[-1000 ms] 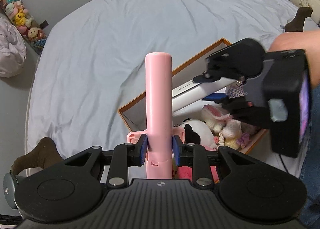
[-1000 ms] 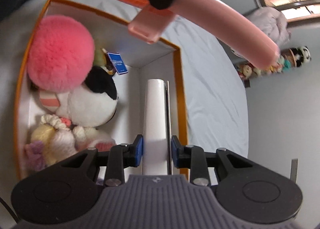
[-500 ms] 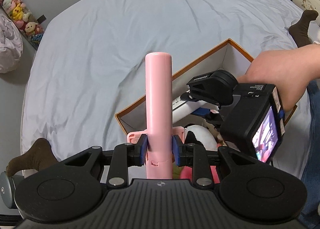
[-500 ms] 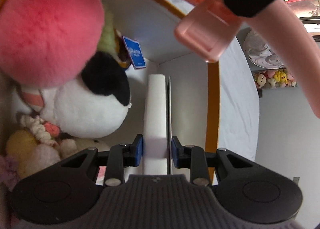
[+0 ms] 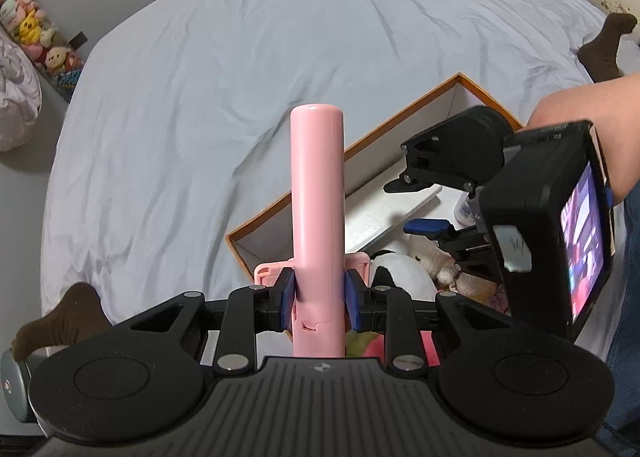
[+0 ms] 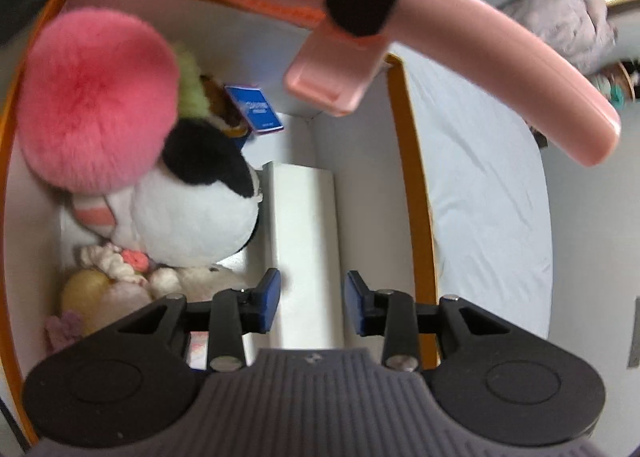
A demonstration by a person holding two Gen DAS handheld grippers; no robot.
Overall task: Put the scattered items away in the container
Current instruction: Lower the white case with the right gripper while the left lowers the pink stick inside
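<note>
My left gripper [image 5: 317,297] is shut on a long pink stick-shaped device [image 5: 317,193] and holds it above the near corner of the orange-rimmed white box [image 5: 408,113]. The device also shows in the right wrist view [image 6: 480,57], across the top. My right gripper [image 6: 312,299] is open inside the box, just above a flat white box [image 6: 304,241] that lies along the right wall. It also shows in the left wrist view [image 5: 420,205]. A pink fluffy ball [image 6: 96,101], a black-and-white plush [image 6: 196,213] and small soft toys [image 6: 112,281] fill the box.
The box sits on a light grey bedsheet [image 5: 240,57]. A small blue card [image 6: 256,109] leans at the back of the box. Brown socks lie at the bed's left [image 5: 60,317] and right [image 5: 604,45] edges. Plush toys [image 5: 36,37] line a shelf at the far left.
My right gripper has opened and let go of the flat white box, which now lies flat in the container. The right gripper has drawn back and up. The left gripper keeps its hold.
</note>
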